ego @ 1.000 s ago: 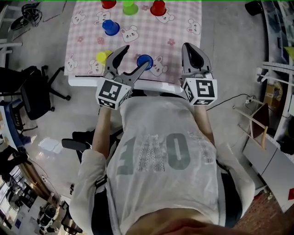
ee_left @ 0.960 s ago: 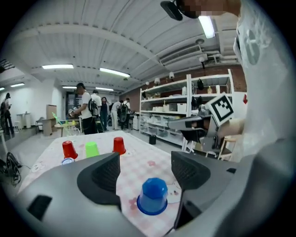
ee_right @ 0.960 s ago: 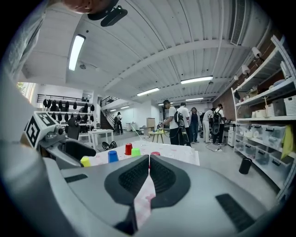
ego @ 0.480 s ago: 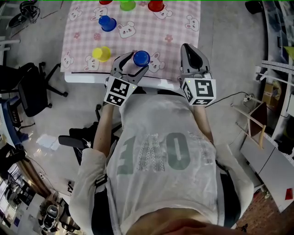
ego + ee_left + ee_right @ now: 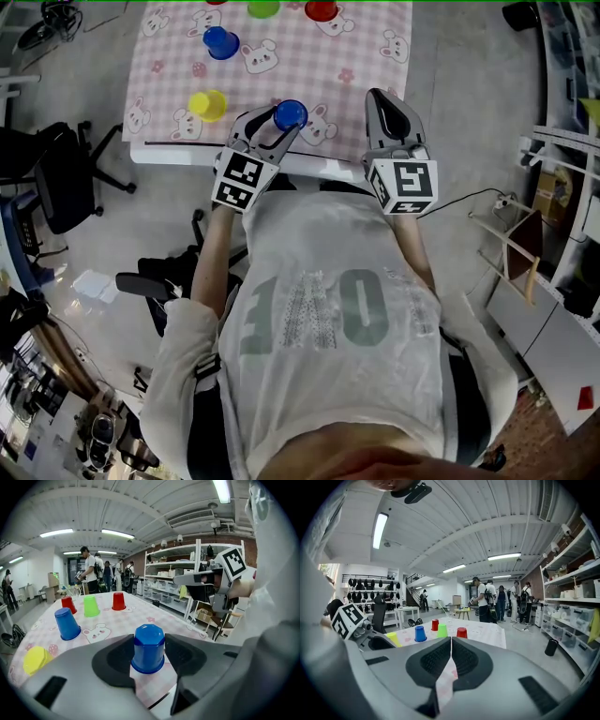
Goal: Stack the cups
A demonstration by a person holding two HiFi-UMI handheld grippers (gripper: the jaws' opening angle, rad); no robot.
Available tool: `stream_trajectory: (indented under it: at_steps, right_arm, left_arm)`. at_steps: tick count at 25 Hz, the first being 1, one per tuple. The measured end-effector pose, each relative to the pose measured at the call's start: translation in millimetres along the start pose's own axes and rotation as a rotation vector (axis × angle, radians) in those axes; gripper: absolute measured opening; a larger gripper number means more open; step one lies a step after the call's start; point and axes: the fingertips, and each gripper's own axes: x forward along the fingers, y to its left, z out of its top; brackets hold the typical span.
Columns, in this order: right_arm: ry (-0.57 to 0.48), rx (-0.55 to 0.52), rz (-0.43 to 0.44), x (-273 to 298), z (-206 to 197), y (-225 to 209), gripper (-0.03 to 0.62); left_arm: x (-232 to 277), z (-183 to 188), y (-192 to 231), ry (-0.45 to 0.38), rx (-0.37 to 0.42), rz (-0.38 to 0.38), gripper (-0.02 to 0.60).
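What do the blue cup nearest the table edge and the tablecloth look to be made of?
Blue cup: probably moulded plastic, smooth and semi-glossy. It has an even colour, soft highlights on its upturned base and a lipped rim. Tablecloth: pink check printed with rabbits, lying flat with little sheen. It could be cloth or coated vinyl; the pictures leave it open.

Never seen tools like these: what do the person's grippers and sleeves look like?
Both the left gripper and right gripper are grey, with two curved jaws lined with black ribbed pads and a white cube of black square markers. The person wears a pale short-sleeved T-shirt. The left jaws have just been closing on the blue cup.
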Motion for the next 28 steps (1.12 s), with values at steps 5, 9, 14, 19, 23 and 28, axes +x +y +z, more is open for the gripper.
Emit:
stream_trajectory:
  at_steps: [5, 9, 14, 19, 23, 28]
  right_arm:
    - [0.004, 0.001, -0.007, -2, -1, 1, 0.029]
    - [0.002, 0.013, -0.014, -2, -2, -1, 0.03]
    - [0.002, 0.032, -0.016, -2, -5, 0, 0.031]
    - [0.026, 0.048, -0.025, -5, -14, -2, 0.03]
    - [0.05, 0.057, -0.043, -5, -22, -9, 0.03]
    - [0.061, 0.066, -0.069, -6, -26, -19, 0.03]
  left_arm:
    - [-5, 19, 5, -0.046, -0.062, -0.005, 0.219]
    - [-4, 65, 20, -0.133, -0.034, 0.047, 0.219]
    - [20, 107, 50, -0.176, -0.041, 0.138, 0.219]
    - [63, 109, 62, -0.122, 0.005, 0.177, 0.218]
    - [93, 99, 64, -0.065, 0.035, 0.174, 0.218]
    - [108, 90, 67, -0.034, 0.038, 0.165, 0.218]
